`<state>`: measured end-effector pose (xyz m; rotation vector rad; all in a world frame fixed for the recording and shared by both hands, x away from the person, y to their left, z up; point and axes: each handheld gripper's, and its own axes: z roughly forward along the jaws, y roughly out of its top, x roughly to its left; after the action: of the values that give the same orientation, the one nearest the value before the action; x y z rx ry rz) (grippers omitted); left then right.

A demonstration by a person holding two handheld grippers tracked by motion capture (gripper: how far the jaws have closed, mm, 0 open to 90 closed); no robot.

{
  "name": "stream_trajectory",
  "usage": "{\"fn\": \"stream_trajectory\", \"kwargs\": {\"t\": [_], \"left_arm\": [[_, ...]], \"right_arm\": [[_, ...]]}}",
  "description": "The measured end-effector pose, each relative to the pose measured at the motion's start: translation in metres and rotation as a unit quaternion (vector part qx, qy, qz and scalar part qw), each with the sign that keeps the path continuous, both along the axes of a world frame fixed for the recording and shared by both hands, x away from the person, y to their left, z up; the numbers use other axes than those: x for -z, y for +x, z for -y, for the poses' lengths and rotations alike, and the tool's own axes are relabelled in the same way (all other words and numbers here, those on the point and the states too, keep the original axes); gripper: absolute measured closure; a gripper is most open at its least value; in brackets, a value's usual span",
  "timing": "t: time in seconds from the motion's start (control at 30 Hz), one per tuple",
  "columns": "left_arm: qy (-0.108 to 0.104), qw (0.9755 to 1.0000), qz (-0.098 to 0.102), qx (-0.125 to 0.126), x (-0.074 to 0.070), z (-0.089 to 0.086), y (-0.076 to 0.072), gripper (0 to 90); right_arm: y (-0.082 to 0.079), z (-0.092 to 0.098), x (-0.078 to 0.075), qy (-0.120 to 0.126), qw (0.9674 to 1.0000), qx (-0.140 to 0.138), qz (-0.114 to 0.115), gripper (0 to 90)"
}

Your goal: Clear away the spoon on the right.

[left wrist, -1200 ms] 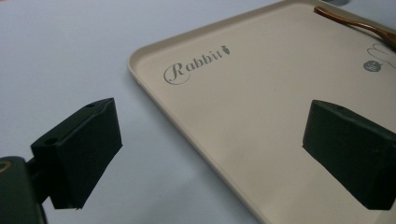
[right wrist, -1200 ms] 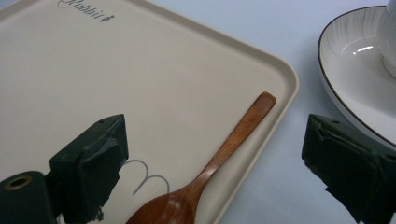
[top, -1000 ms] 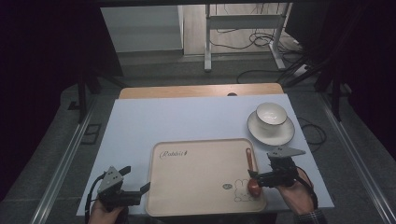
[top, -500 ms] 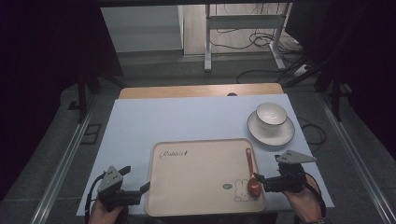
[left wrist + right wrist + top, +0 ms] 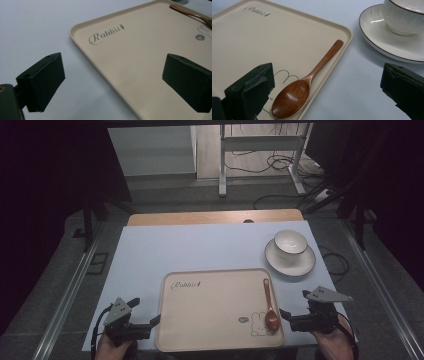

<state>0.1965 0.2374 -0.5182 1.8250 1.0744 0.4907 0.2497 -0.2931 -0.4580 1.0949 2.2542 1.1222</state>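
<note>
A wooden spoon point(image 5: 270, 304) lies on the beige tray point(image 5: 210, 340) along its right edge, bowl end toward the person and handle pointing away toward the far side of the desk point(image 5: 200, 250). In the right gripper view the spoon point(image 5: 304, 83) rests flat inside the tray's rim point(image 5: 348, 35), its bowl over the printed rabbit drawing, with the handle tip close to the tray's far right corner. The right gripper point(image 5: 292, 316) sits just beside the tray's right edge, near the spoon's bowl but not touching it; its fingers point(image 5: 252, 92) are spread wide and released, holding nothing, one over the tray and the other over the bare desk. The left gripper point(image 5: 150, 322) is at the tray's near left corner, its fingers point(image 5: 42, 80) also released and wide apart, one over the desk and one over the tray point(image 5: 130, 50), which carries the word "Rabbit" in script. A white cup point(image 5: 290, 243) stands on a white saucer point(image 5: 290, 265) on the desk beyond the tray's right corner, apart from the tray.
</note>
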Motion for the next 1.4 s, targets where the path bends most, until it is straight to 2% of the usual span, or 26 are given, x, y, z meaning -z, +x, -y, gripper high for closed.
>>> {"fn": "stream_trajectory", "kwargs": {"t": [0.2, 0.4, 0.77, 1.17, 1.23, 1.3, 1.4], "left_arm": [[-0.003, 1.0, -0.002, 0.0, 0.0, 0.0, 0.0, 4.1], [-0.005, 1.0, -0.003, -0.002, 0.0, -0.001, 0.001, 4.0], [-0.005, 1.0, -0.005, -0.004, 0.0, -0.001, 0.001, 3.9], [-0.005, 1.0, -0.005, -0.005, 0.0, -0.001, 0.001, 3.8], [-0.005, 1.0, -0.005, -0.004, 0.0, -0.001, 0.001, 3.8], [-0.005, 1.0, -0.005, -0.005, 0.0, -0.001, 0.001, 3.8], [-0.004, 1.0, -0.004, -0.004, 0.0, -0.001, 0.001, 3.8]], "right_arm": [[-0.008, 0.005, 0.0, 0.0, 0.9998, 0.013, 0.016, 0.0], [-0.017, 0.012, 0.0, 0.012, 0.9991, 0.025, 0.032, 0.0], [-0.031, 0.026, 0.008, 0.017, 0.9975, 0.051, 0.045, 0.0], [-0.039, 0.035, 0.024, 0.022, 0.997, 0.064, 0.038, 0.0], [-0.039, 0.037, 0.028, 0.021, 0.9972, 0.066, 0.029, 0.0], [-0.039, 0.037, 0.028, 0.023, 0.997, 0.068, 0.029, 0.0], [-0.038, 0.035, 0.029, 0.012, 0.9974, 0.067, 0.024, 0.0]]}}
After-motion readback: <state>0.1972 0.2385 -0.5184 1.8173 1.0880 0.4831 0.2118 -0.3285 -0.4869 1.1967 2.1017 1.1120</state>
